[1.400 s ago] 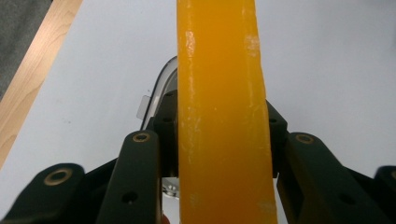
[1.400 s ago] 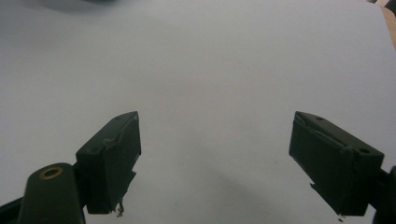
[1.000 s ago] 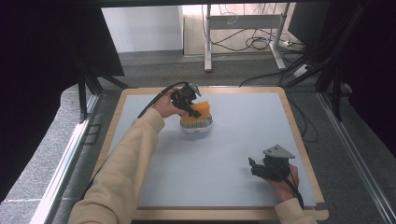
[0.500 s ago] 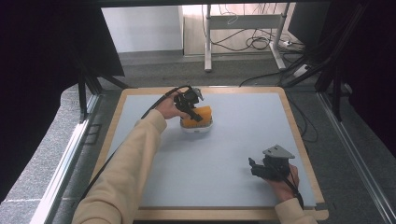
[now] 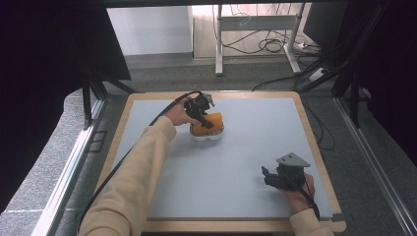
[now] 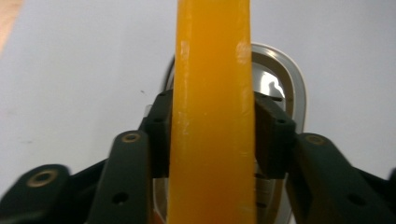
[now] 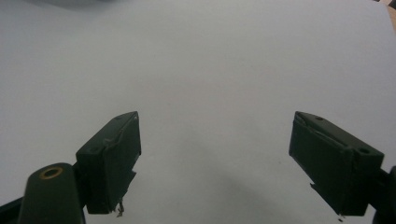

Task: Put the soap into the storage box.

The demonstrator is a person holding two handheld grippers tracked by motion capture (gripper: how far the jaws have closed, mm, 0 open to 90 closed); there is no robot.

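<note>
Far back on the table, we see our left gripper (image 6: 212, 135) squeezing the orange block (image 6: 212, 116) standing over the white dish (image 5: 206, 135), while our right gripper (image 7: 215, 163) waits wide apart, well away.

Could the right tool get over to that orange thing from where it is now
Probably yes. The right tool is open, with only bare grey mat between it and the orange object, though the left tool already grips it.

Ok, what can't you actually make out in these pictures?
- What the orange piece is: in the left gripper view it runs off the top and bottom edges, clamped in the left claw.
- The white dish under it: in the high view the orange piece and the hand cover most of it.
- The right claw is open over bare mat; its body is cut off below.
</note>
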